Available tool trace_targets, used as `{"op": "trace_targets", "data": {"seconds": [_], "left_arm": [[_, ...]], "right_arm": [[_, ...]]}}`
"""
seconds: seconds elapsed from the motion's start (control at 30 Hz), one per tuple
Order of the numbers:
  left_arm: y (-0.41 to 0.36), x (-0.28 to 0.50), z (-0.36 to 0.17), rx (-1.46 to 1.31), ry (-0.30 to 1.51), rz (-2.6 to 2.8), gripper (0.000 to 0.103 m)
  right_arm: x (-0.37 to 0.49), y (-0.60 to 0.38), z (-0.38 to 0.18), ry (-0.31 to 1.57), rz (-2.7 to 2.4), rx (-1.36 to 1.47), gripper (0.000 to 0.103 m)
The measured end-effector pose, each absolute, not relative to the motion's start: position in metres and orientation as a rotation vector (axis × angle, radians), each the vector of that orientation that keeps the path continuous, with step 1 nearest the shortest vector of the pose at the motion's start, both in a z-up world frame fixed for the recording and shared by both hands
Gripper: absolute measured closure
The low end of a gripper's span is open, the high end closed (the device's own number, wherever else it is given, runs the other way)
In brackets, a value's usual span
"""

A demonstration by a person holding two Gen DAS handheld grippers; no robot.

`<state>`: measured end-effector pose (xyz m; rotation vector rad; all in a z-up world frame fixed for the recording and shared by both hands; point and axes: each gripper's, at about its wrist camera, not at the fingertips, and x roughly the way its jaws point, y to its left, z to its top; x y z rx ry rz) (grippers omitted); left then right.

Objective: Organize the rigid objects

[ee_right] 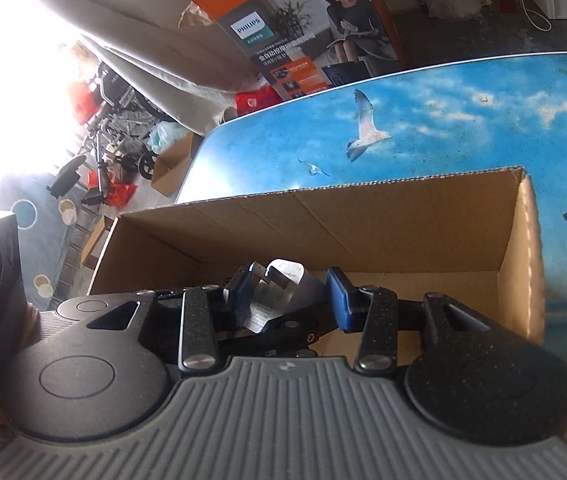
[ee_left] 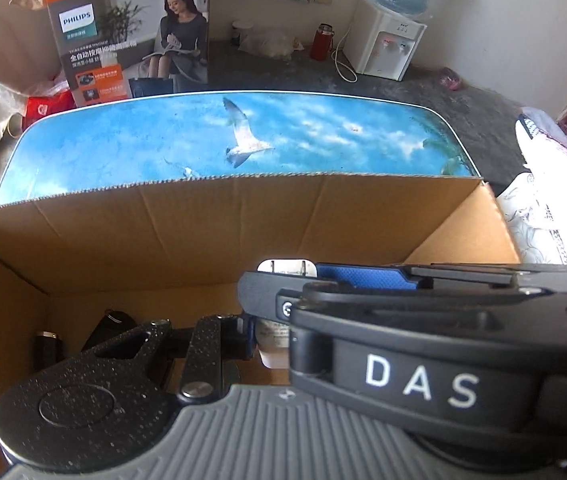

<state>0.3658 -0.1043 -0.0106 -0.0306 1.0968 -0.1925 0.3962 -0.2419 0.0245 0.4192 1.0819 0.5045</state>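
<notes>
My left gripper (ee_left: 253, 336) sits low and centre in the left wrist view, its fingers nearly pressed together, pinching a white charger (ee_left: 273, 344) that shows just behind the blue pad. The plug prongs of that charger rise at centre frame, above the dark body of the other gripper, which crosses the lower right and bears white letters.

In the right wrist view my right gripper (ee_right: 291, 300) occupies the lower half. Its blue pads (ee_right: 339, 300) stand partly spread, one on each side of the white charger (ee_right: 283, 284). The left pad touches the charger; I cannot tell whether the right pad presses on it. The left gripper's dark fingers lie below the charger, at centre.

Both grippers hang over an open cardboard box (ee_left: 203, 220), which fills the middle band of each view. Dark objects (ee_left: 111, 324) lie on the box floor at lower left in the left wrist view; what they are I cannot tell.

The box rests on a table (ee_left: 143, 140) printed with blue sky and a gull. Behind it, upper left, stands an orange and grey carton (ee_left: 131, 40). A water dispenser (ee_left: 387, 40) stands at upper right on the floor.
</notes>
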Motion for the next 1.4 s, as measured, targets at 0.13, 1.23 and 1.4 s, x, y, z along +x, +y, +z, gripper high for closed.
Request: {"op": "trace_targets", "data": {"seconds": [0.13,1.23,1.4], "left_arm": [[-0.102,0.368,-0.014,-0.031,1.103,-0.197,0.074],[-0.073,0.160,0.106,0.069,0.728,-0.349,0.010],[-0.062,0.111,0.085,0.081,0.707,-0.330,0.010]], "right_arm": [[0.397,-0.237,0.022,1.082,0.500,0.398,0.063],[0.113,-0.330,0.144,0.449,0.495,0.557,0.049],[0.077,-0.322,0.119,0.488,0.494,0.544,0.048]]}}
